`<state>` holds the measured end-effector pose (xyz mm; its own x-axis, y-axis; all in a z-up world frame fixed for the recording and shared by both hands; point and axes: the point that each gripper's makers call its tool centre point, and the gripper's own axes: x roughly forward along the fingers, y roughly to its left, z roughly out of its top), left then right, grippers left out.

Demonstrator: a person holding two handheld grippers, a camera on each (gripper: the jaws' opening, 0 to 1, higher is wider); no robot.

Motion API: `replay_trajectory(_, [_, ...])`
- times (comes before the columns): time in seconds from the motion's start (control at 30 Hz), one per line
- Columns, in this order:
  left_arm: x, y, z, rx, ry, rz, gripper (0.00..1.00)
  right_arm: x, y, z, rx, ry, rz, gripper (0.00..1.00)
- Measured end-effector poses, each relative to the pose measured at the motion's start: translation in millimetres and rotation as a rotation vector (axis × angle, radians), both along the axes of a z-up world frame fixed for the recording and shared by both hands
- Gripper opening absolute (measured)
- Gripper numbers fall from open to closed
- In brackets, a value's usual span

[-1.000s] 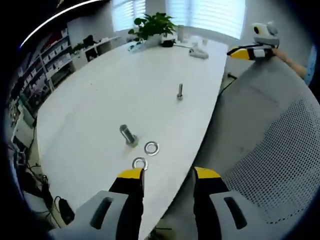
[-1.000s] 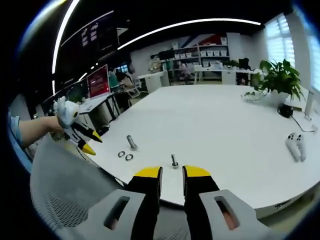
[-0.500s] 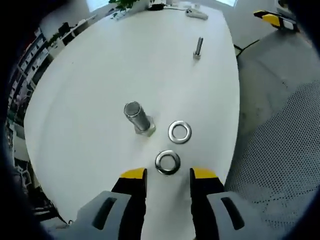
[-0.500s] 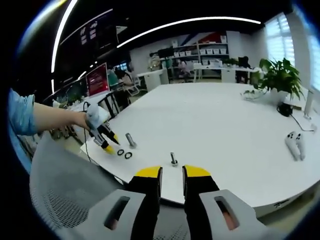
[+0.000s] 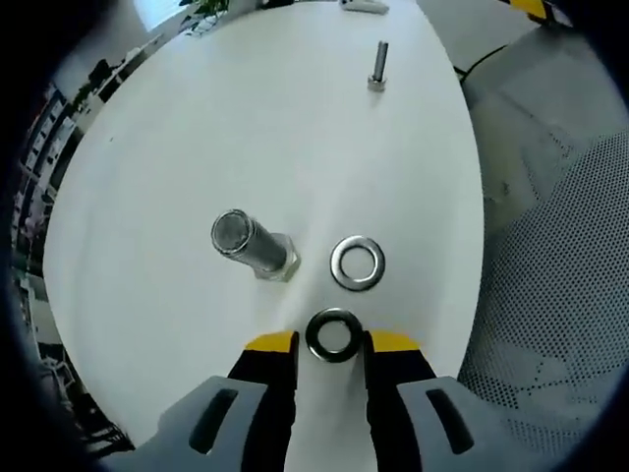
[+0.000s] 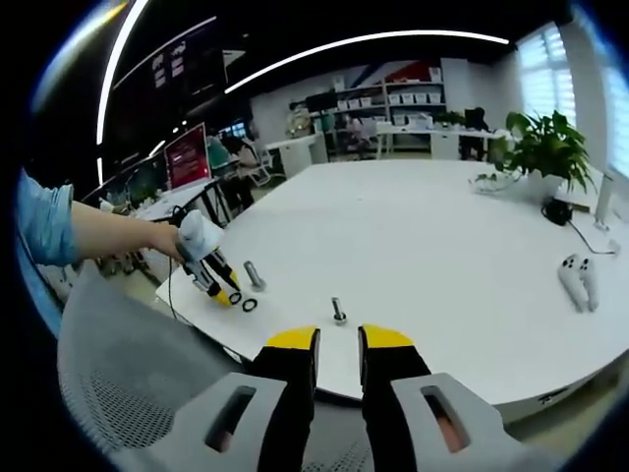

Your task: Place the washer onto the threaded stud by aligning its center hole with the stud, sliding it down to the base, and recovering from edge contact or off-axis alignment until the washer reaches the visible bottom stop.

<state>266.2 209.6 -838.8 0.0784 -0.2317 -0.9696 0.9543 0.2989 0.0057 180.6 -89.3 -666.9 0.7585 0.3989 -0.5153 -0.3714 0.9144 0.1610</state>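
On the white table (image 5: 197,138) a steel washer (image 5: 333,334) lies flat between the yellow tips of my left gripper (image 5: 332,344). The jaws stand close on both sides of it with slim gaps, still open. A second washer (image 5: 358,263) lies just beyond. A thick bolt (image 5: 251,244) stands on its hex head to the left of it. The thin threaded stud (image 5: 377,65) stands upright farther off. In the right gripper view the stud (image 6: 338,312) stands just past my right gripper (image 6: 338,339), whose jaws are narrowly apart and hold nothing. My left gripper (image 6: 224,287) is there at the table edge.
A grey mesh chair (image 5: 560,295) sits beside the table's near edge on the right. A white controller (image 6: 575,280) lies at the far right of the table and a potted plant (image 6: 539,147) stands at the back. Desks and shelves fill the room behind.
My left gripper came down and forward until the near washer sits between its tips, and its jaws have narrowed. The right gripper has stayed put.
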Motion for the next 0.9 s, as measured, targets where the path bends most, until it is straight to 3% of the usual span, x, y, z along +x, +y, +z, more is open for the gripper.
replay_trajectory(0.43, [-1.8,-2,-0.8,0.021,-0.007,-0.014,0.20,1,-1,1.1,0.007,-0.007,-0.002,0.17])
replay_trajectory(0.57, [2.3,-2,-1.0,0.014,-0.036,-0.006,0.20,0,-1,0.9,0.007,-0.006,-0.001,0.17])
replay_trajectory(0.67, [7.6,-5,1.8,0.007,-0.071,-0.005,0.20,0,-1,0.9,0.007,-0.006,-0.002,0.17])
replay_trajectory(0.9, [10.2,-9,12.9,-0.007,-0.069,0.010,0.20,0,-1,0.9,0.008,-0.006,0.001,0.17])
